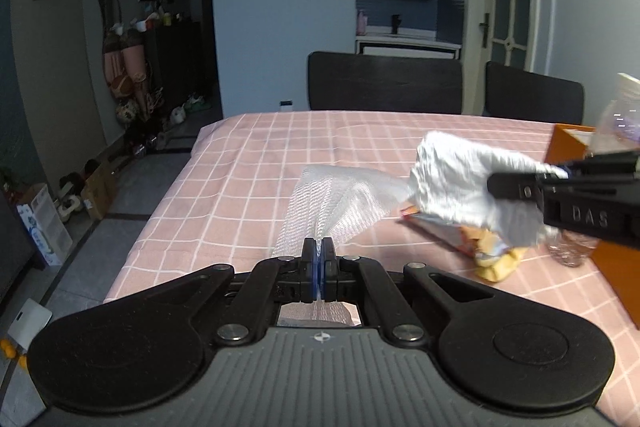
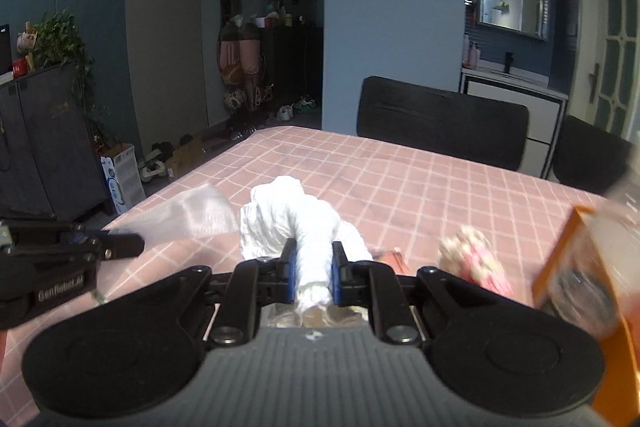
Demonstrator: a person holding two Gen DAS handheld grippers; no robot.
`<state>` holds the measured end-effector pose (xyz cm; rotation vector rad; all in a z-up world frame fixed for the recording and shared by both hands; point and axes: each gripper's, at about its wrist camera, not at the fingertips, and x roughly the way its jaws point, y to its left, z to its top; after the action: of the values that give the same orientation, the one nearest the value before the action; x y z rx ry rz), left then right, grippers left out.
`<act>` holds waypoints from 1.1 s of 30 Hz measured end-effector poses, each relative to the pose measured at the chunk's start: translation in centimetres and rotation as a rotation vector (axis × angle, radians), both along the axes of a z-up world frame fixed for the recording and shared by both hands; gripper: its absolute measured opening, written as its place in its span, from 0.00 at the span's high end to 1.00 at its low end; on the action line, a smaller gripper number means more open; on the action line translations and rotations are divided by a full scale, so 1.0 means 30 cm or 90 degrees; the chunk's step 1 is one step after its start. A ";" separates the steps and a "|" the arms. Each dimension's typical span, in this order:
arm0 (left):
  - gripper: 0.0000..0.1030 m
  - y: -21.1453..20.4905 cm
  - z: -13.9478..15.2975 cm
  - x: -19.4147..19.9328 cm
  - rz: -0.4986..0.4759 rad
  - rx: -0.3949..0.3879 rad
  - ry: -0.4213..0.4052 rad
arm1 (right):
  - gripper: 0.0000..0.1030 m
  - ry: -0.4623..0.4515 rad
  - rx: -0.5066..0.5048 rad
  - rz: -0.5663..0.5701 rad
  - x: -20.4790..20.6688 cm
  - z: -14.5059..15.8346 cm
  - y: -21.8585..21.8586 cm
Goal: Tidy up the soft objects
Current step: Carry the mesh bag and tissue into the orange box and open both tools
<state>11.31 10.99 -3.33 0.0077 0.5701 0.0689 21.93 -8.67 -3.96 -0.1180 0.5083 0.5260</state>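
Blurring at right: orange box (image 2: 560, 247), snack bag (image 2: 476, 259)

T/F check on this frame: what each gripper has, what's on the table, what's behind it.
1. The left gripper is shut on the mesh bag. True.
2. The right gripper has open, empty jaws. False: it is shut on the white cloth.
3. The tablecloth is pink with a white grid. True.
4. An orange box stands at the table's right side. True.
5. The snack packet hangs from the left gripper. False: it lies on the tablecloth.
6. No chairs are at the table. False: dark chairs stand behind it.
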 end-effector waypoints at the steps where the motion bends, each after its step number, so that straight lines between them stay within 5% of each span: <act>1: 0.99 -0.010 0.006 -0.011 -0.006 -0.001 -0.003 | 0.86 0.002 0.003 -0.003 -0.021 0.001 -0.020; 11: 0.99 -0.175 0.058 -0.131 -0.115 -0.030 -0.030 | 0.86 0.022 0.023 -0.058 -0.210 0.023 -0.281; 21: 0.99 -0.457 0.160 -0.191 -0.290 -0.055 -0.091 | 0.86 0.006 0.056 -0.177 -0.341 0.158 -0.639; 28: 0.99 -0.727 0.216 -0.153 -0.376 0.009 -0.127 | 0.86 0.023 0.018 -0.232 -0.320 0.251 -0.795; 33: 0.99 -0.941 0.209 -0.080 -0.383 0.121 -0.132 | 0.86 0.034 -0.021 -0.290 -0.216 0.247 -0.887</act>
<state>8.89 -17.23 2.94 0.3516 0.3339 -0.4574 15.45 -35.28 3.44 -0.0174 0.5756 0.0760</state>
